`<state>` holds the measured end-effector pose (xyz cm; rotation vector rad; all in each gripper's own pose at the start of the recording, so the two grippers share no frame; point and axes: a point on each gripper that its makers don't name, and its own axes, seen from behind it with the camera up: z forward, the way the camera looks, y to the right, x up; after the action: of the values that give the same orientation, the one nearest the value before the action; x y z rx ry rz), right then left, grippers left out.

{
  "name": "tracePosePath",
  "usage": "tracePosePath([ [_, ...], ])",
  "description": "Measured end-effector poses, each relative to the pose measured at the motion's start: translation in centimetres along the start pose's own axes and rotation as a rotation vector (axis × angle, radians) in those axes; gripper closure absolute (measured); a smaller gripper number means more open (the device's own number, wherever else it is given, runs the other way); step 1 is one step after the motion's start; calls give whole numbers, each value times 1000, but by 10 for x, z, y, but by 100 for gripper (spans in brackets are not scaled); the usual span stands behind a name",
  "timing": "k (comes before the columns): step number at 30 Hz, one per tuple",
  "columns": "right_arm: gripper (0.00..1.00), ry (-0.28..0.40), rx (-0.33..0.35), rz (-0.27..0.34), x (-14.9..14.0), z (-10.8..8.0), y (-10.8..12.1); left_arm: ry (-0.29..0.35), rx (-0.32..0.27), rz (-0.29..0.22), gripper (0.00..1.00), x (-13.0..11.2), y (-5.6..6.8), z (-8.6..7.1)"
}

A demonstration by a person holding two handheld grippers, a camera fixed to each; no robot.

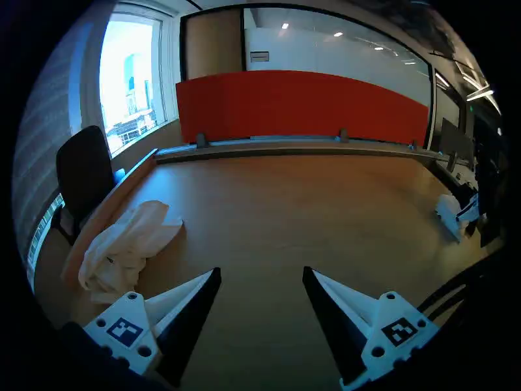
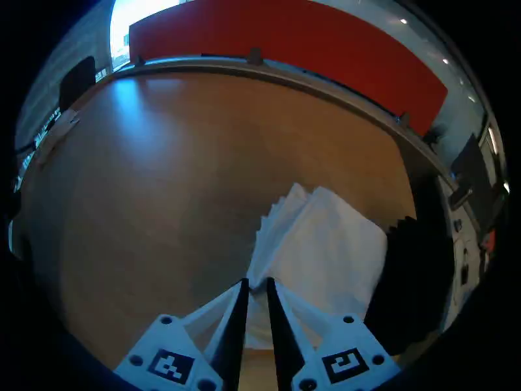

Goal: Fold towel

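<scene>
The cream towel (image 1: pixel 127 244) lies crumpled near the left gripper (image 1: pixel 262 277), whose fingers stand wide apart. The right gripper (image 2: pixel 257 287) has its fingers nearly meeting at the folded white stack (image 2: pixel 319 247); whether it is clamped on the stack, I cannot tell.

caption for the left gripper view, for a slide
Open left gripper hovers over a brown wooden desk; a crumpled cream towel lies by its edge.

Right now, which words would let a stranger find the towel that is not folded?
Start at the wide wooden desk backed by the red partition. Follow its window-side edge to the black office chair; the crumpled cream towel lies near it. Unlike the stack of folded white towels, it is a loose heap.
</scene>
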<state>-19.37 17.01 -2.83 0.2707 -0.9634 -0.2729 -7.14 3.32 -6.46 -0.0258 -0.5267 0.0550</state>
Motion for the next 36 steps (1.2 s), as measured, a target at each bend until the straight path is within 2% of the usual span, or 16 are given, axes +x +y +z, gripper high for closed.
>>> tracePosePath([
  [3,90,1,-1,-4,0,-1,0,-3,1,0,7,-1,0,0],
  [5,92,5,-1,-7,0,-2,1,-3,0,-1,7,-2,0,0],
  [12,92,12,13,-14,2,-8,-1,-1,-2,1,7,0,1,2],
  [21,92,-10,62,-27,-6,-14,-11,0,-7,3,7,1,2,4],
  [36,90,-29,68,-28,-14,-16,-9,0,-8,6,7,2,5,5],
])
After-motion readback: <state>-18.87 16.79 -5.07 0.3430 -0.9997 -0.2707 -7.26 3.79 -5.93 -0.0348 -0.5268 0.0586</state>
